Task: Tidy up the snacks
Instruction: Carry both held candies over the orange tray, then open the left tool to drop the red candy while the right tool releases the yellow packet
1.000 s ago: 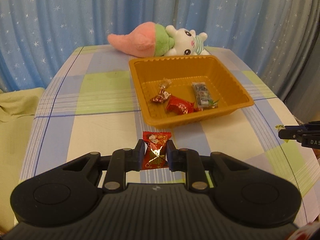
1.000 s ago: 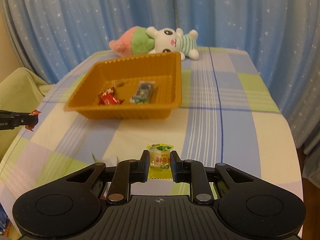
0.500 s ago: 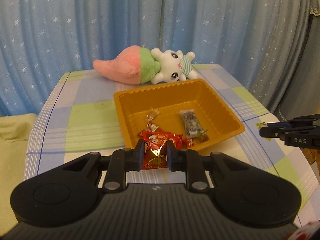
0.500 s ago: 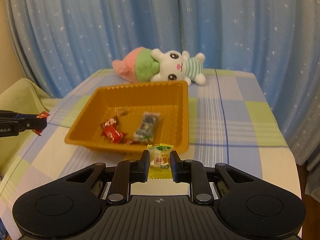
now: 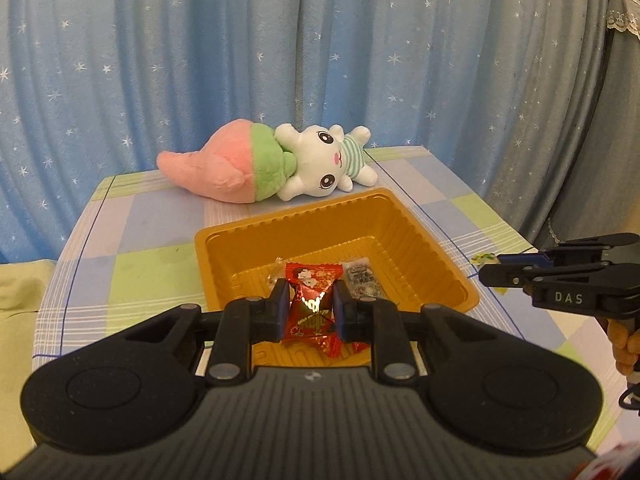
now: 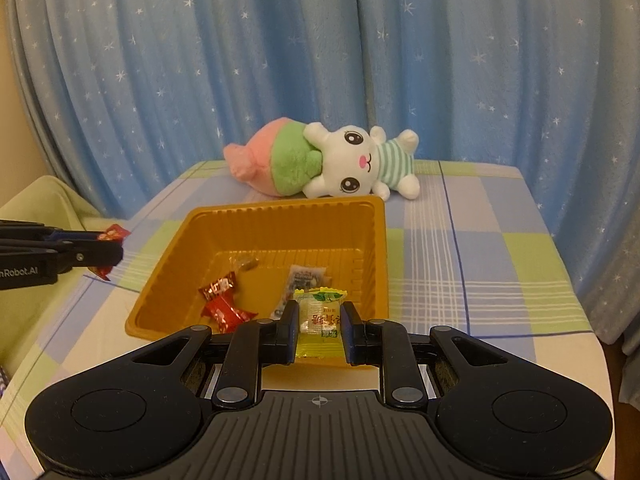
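An orange tray (image 5: 420, 236) sits mid-table, also in the right wrist view (image 6: 276, 216). My left gripper (image 5: 308, 290) is shut on a red snack packet (image 5: 310, 304) held above the tray's near edge. My right gripper (image 6: 320, 312) is shut on a yellow snack packet (image 6: 320, 320) above the tray's near right corner. In the tray lie a red wrapped candy (image 6: 222, 304), a small clear-wrapped candy (image 6: 242, 263) and a pale printed packet (image 6: 304, 280). The right gripper shows at the right of the left wrist view (image 5: 490, 270); the left gripper shows at the left of the right wrist view (image 6: 114, 254).
A pink, green and white plush toy (image 5: 280, 168) lies behind the tray at the table's far edge. The checked tablecloth (image 6: 480, 264) covers the table. Blue star-print curtains (image 5: 240, 60) hang behind. A light green cushion (image 6: 44, 208) lies left of the table.
Both grippers have lifted and moved forward from the table's near part to over the tray's near edge, each still holding its packet.
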The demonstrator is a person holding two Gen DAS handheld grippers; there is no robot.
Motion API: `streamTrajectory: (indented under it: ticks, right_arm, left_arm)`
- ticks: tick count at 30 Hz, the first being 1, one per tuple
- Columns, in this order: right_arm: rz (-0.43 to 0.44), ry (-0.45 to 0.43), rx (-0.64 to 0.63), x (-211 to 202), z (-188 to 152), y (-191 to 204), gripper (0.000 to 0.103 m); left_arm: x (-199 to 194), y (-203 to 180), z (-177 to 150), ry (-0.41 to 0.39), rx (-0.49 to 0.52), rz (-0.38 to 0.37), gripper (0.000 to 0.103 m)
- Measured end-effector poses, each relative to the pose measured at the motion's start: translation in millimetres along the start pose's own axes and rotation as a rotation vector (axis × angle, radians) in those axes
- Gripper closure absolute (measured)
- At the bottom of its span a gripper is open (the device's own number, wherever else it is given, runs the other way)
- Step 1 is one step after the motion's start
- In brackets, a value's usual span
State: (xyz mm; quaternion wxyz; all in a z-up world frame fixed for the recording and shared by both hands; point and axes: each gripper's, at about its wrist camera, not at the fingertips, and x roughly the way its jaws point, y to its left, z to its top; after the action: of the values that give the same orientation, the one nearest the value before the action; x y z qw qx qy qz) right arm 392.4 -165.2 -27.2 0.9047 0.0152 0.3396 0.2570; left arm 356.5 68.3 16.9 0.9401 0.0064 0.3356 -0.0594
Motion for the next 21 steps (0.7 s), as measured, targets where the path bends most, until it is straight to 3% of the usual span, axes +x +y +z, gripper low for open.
streamTrajectory:
  ticks: [21]
  right_arm:
    - [0.007, 0.046, 0.081, 58.8, 24.1, -10.6, 0.081]
  left_arm:
    - [91.9, -5.5, 19.6, 0.099, -0.009, 0.015, 0.083]
